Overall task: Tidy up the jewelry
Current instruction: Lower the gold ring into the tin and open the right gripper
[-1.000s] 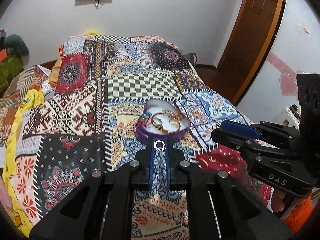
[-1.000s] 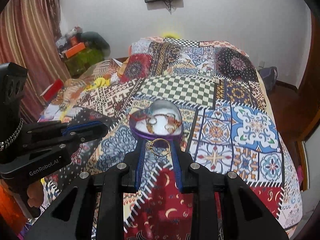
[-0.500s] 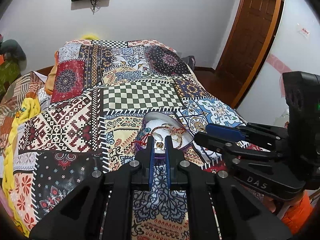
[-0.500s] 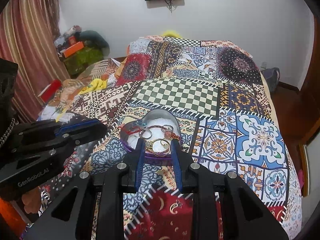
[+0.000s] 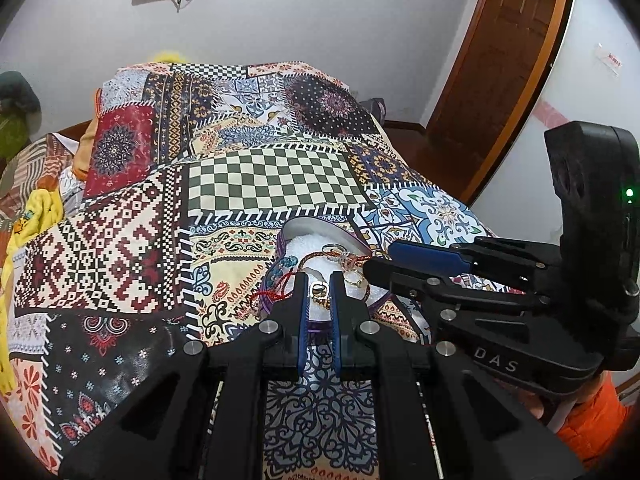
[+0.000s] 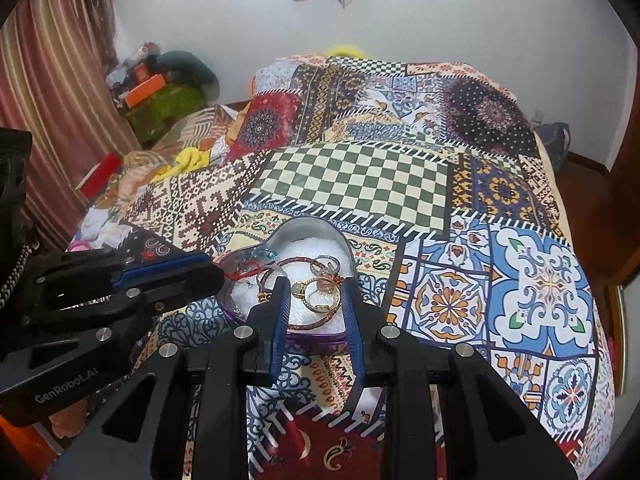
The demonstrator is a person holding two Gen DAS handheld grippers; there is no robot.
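**patchwork_fan:** A bedroom is shown: white walls, a wooden door (image 5: pixel 496 60) on the right, and a bed covered by a patchwork quilt (image 5: pixel 276 184). Where's the jewelry kept?

**tin_watcher:** A heart-shaped tin (image 6: pixel 304 232) with purple sides and white padding is set on the quilt, just this side of the checkered patch. Rings, a red cord bracelet (image 6: pixel 244 270) and a braided bangle (image 6: pixel 320 322) are piled inside it.

**patchwork_fan:** And the tongs?

**tin_watcher:** Both are held over the near edge of the tin. The left tongs (image 5: pixel 320 290) are clenched on a small ring with a dark stone (image 5: pixel 319 290), pinched right at the tips above the padding. The right tongs (image 6: pixel 314 294) are closed on a thin gold hoop (image 6: pixel 322 299), which is spanned between the blue pads, over the tin's lower half.

**patchwork_fan:** Are they touching each other?

**tin_watcher:** No contact can be made out; they're side by side, close together. An orange sleeve (image 5: pixel 588 428) is glimpsed behind the right tongs in the left view.
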